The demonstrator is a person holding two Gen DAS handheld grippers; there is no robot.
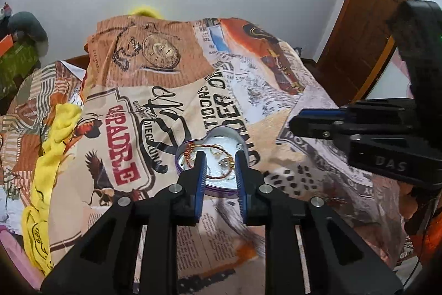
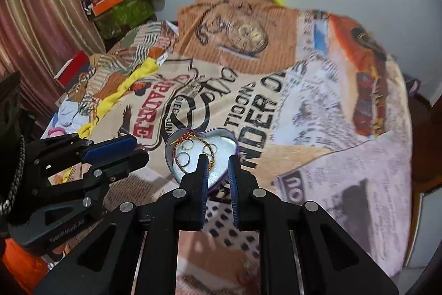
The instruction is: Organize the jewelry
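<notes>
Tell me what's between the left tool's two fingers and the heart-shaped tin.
Nothing: in the left wrist view the left tool, fingers apart and empty, hangs directly over the heart-shaped tin holding the bracelet and rings.

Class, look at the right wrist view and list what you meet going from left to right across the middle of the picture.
Striped curtain → left gripper → heart-shaped tin holding jewelry → printed bedspread.

Heart tin (image 1: pixel 212 156) on printed bedspread (image 1: pixel 276 107)
</notes>
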